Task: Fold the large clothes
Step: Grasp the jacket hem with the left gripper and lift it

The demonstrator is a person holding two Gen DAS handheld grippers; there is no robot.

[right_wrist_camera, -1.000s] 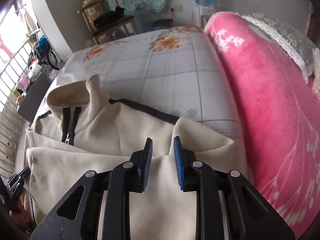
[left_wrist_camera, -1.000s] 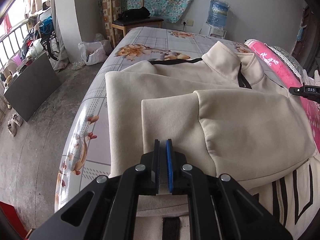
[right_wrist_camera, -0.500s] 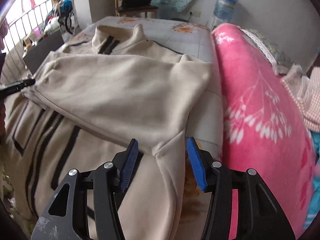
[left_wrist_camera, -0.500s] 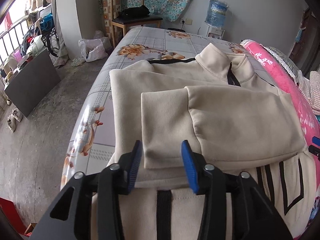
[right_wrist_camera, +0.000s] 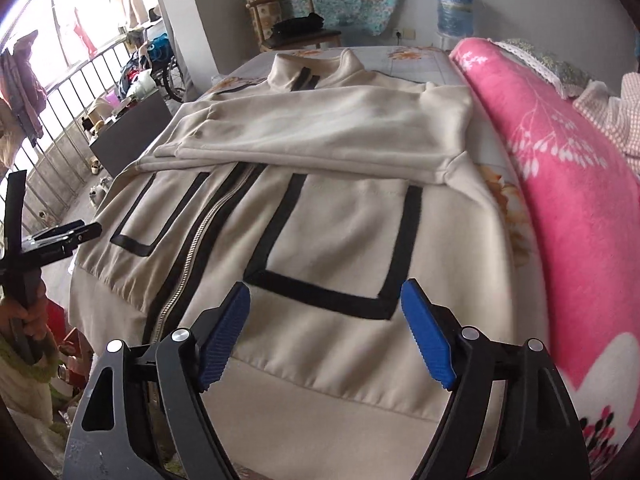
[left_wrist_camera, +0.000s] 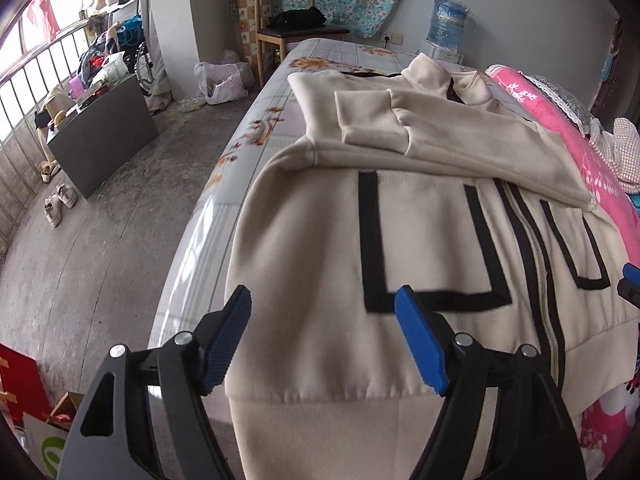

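A cream zip jacket with black trim (left_wrist_camera: pixel 312 264) lies front up on the bed, and also shows in the right wrist view (right_wrist_camera: pixel 340 240). Both sleeves (left_wrist_camera: pixel 460 140) are folded across its chest, seen in the right wrist view too (right_wrist_camera: pixel 320 132). My left gripper (left_wrist_camera: pixel 324 340) is open and empty above the hem's left corner. My right gripper (right_wrist_camera: pixel 326 336) is open and empty above the hem's right part. The left gripper's tool shows at the left edge of the right wrist view (right_wrist_camera: pixel 52 236).
The bed has a floral sheet (left_wrist_camera: pixel 248 136) and drops to a concrete floor (left_wrist_camera: pixel 100 240) on the left. A pink blanket (right_wrist_camera: pixel 568 200) is bunched along the right side. A wooden chair (left_wrist_camera: pixel 296 28) and a water bottle (left_wrist_camera: pixel 448 24) stand beyond the bed.
Both grippers opened, let go of the folded sleeves, and pulled back toward the jacket's hem. The sleeves stay lying across the chest.
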